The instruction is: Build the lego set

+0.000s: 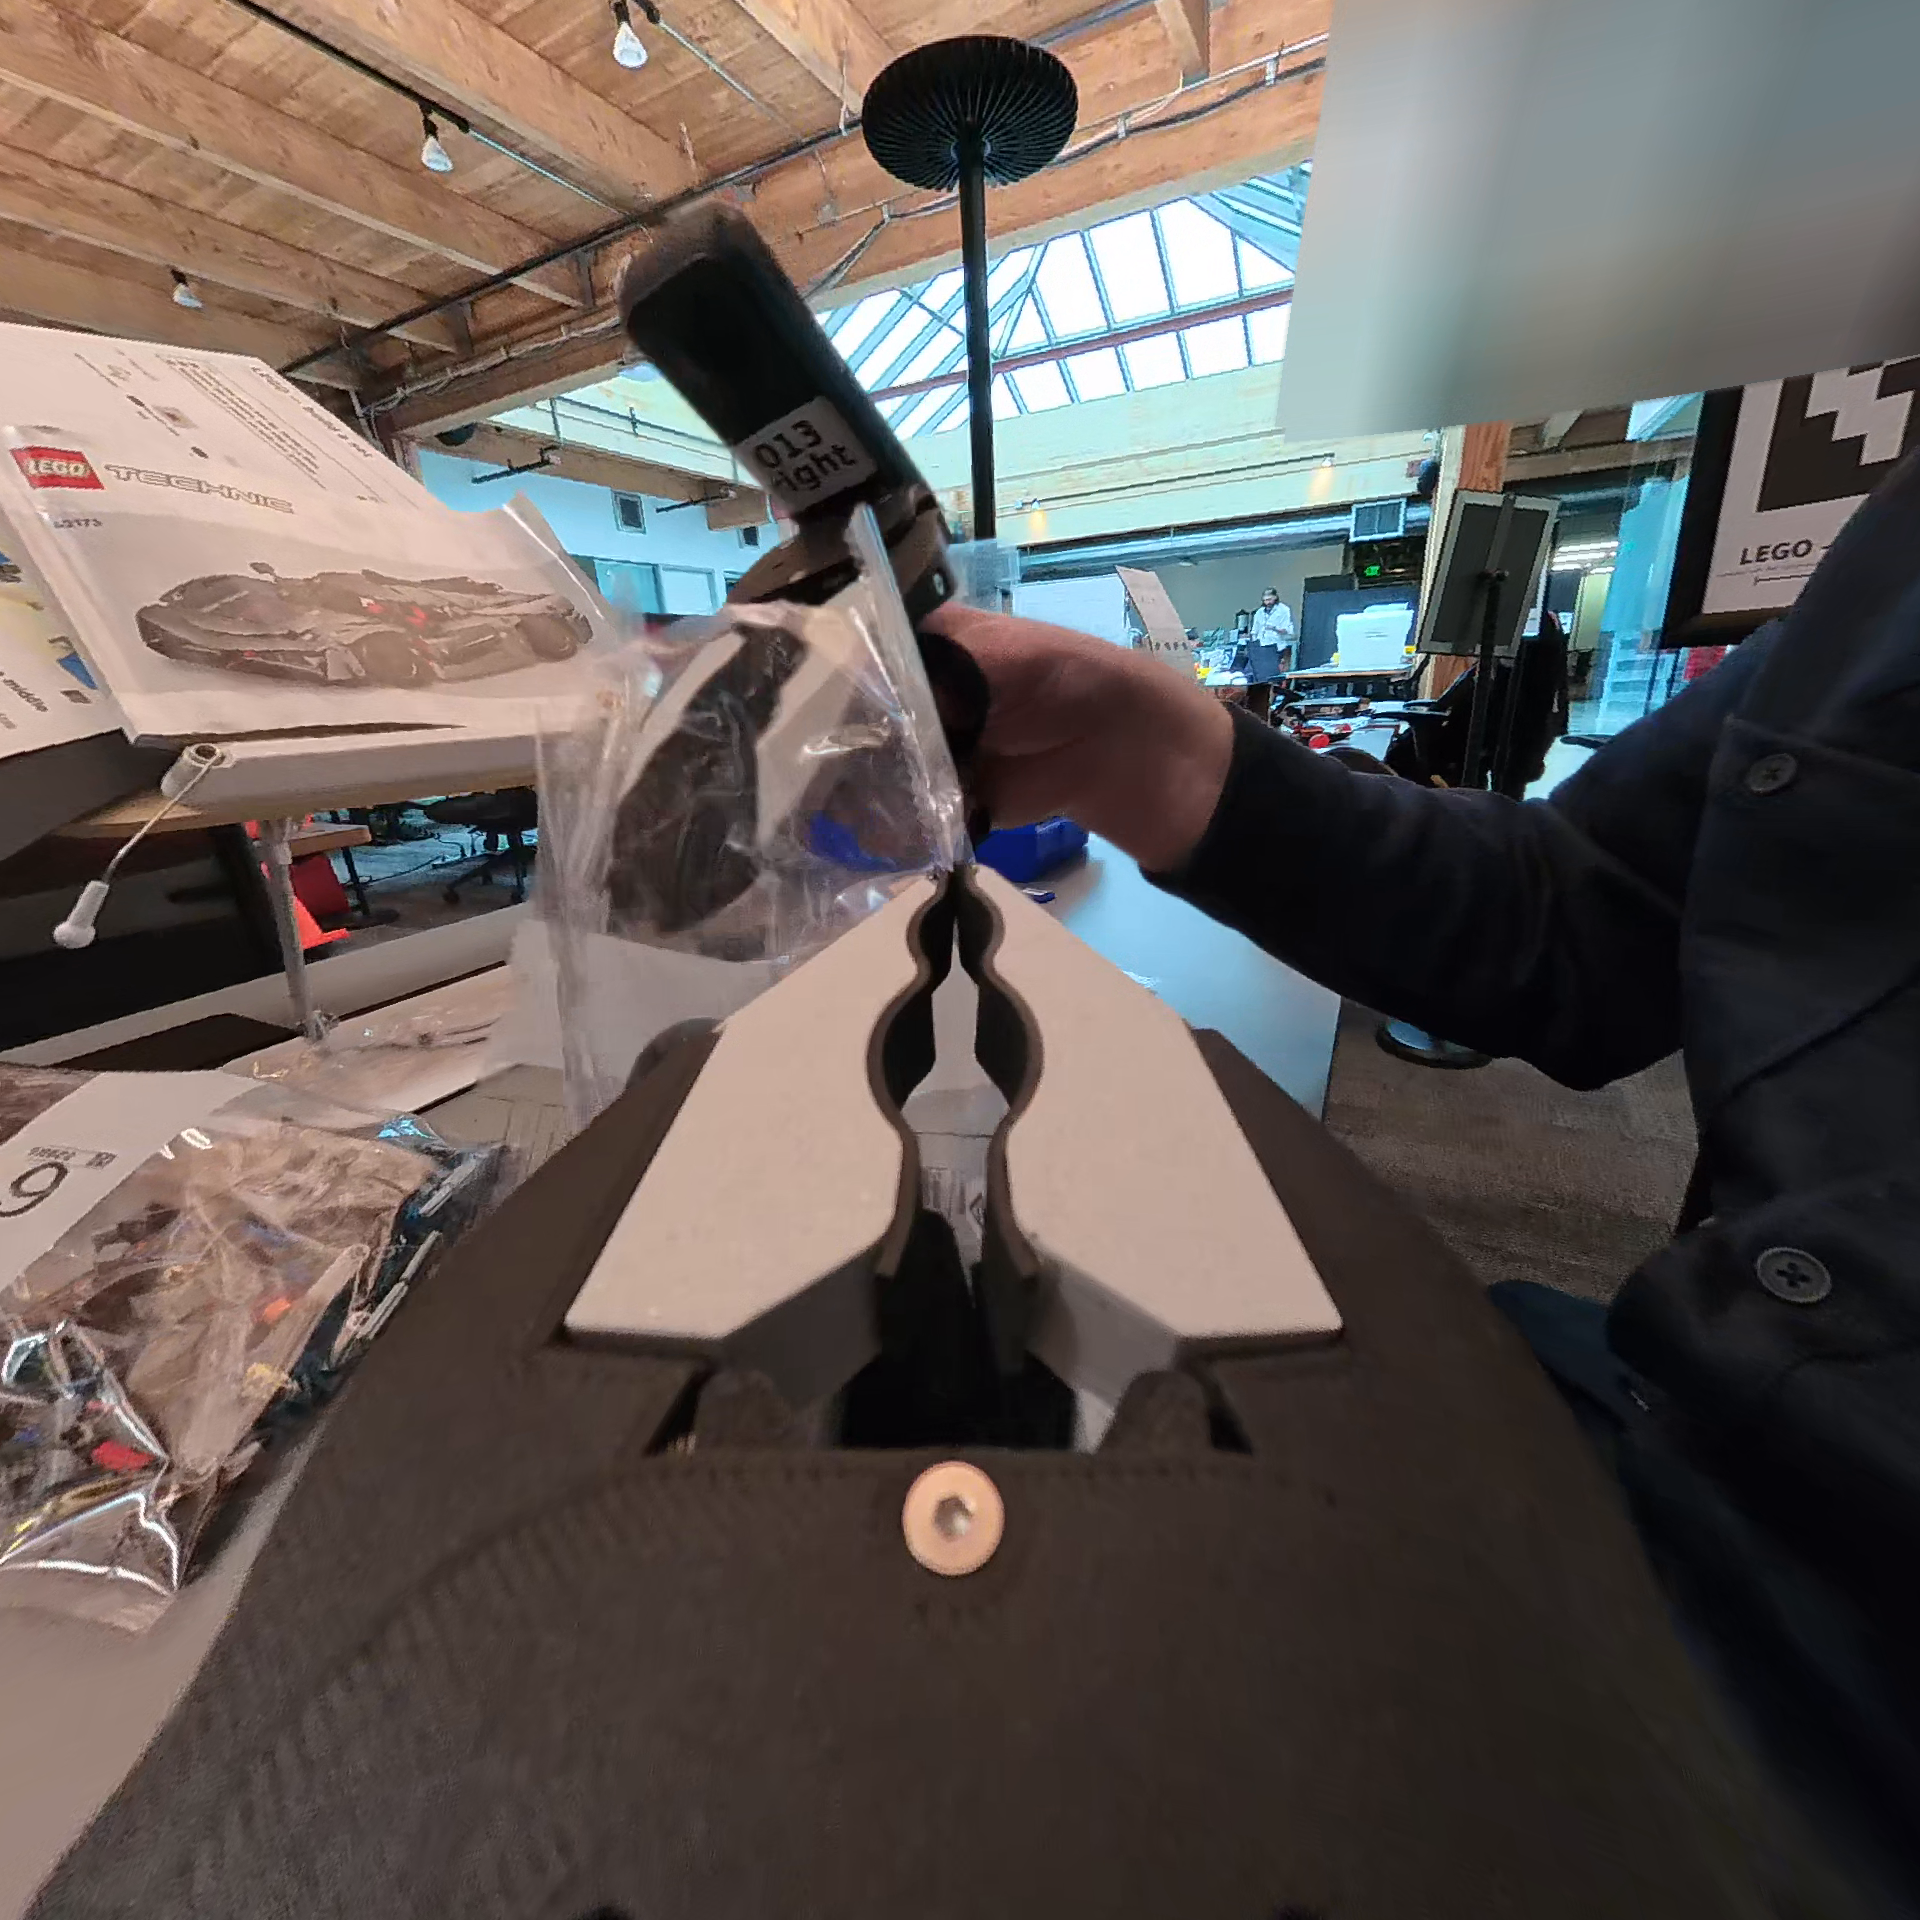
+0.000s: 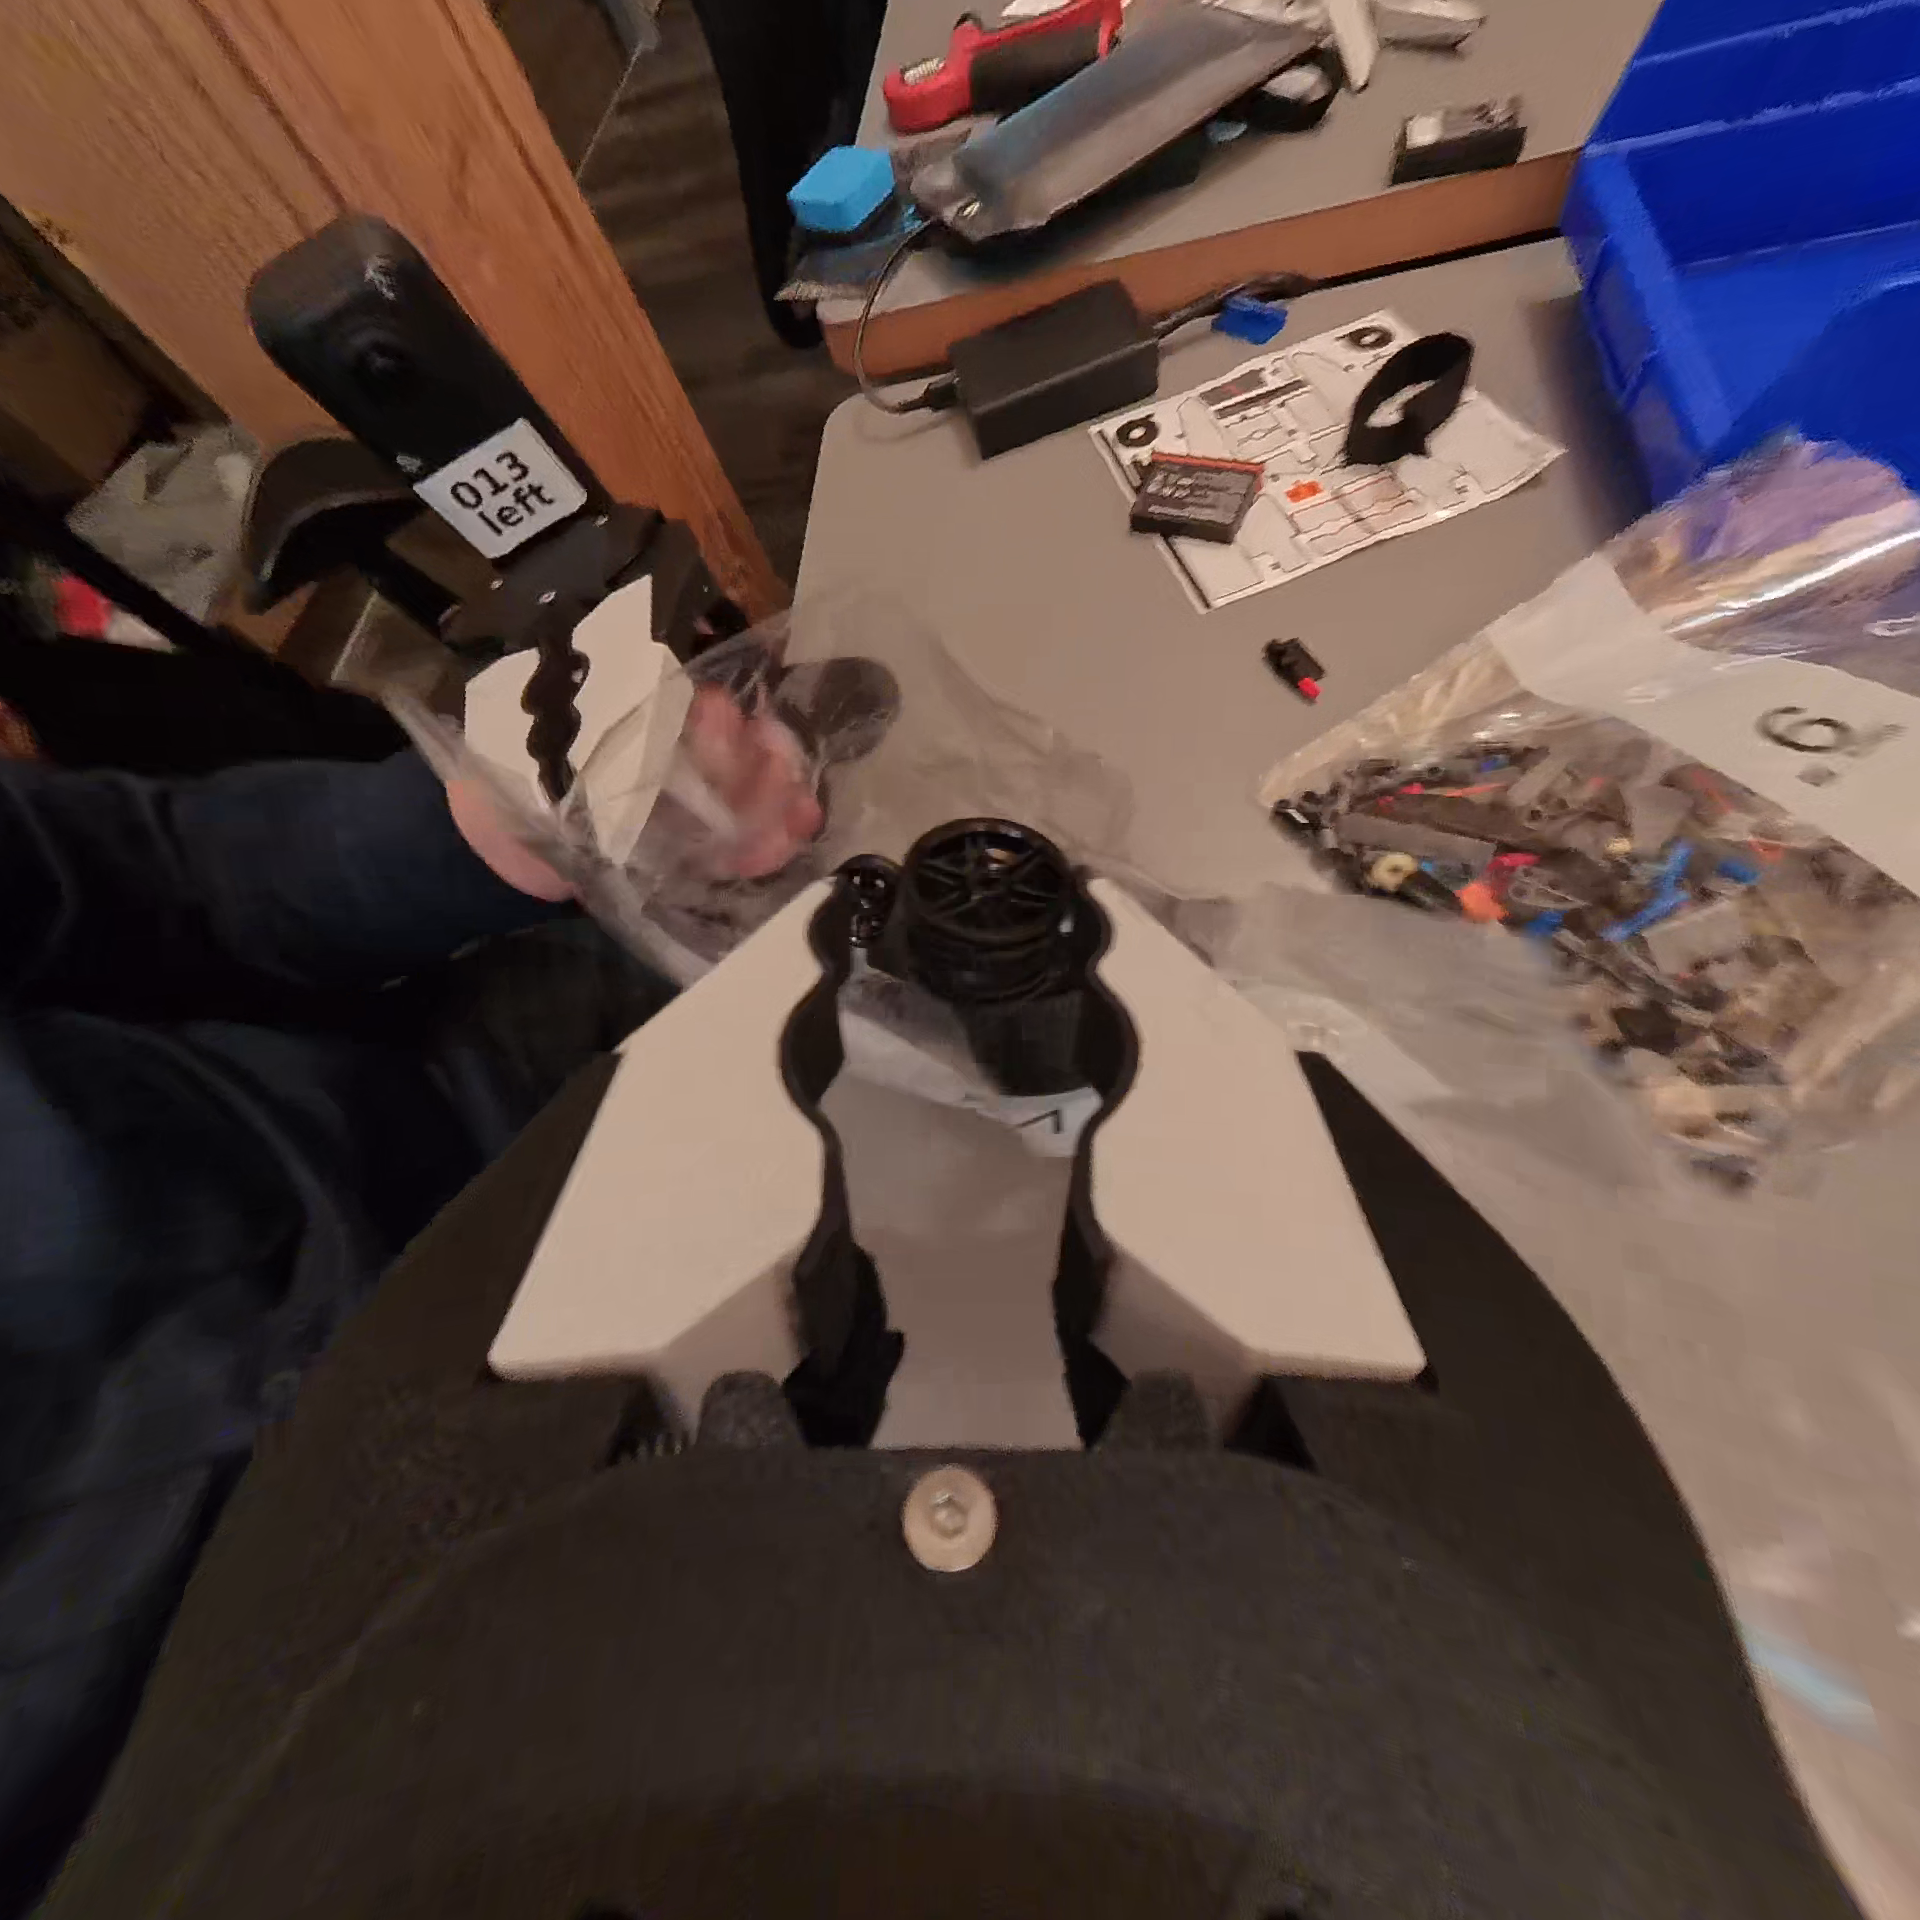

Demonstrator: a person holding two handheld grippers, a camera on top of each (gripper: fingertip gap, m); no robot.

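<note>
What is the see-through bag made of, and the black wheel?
The see-through bag looks like thin clear plastic film: it crinkles and glints. The black wheel looks like hard, glossy moulded plastic, with crisp spokes and small highlights.

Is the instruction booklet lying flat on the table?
No, the instruction booklet sits propped at a tilt on a raised stand.

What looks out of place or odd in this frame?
One small black-and-red piece lies loose on the table, outside any bag. Otherwise nothing: both tools hold the clear bag, with a black wheel in the right tool.
</note>
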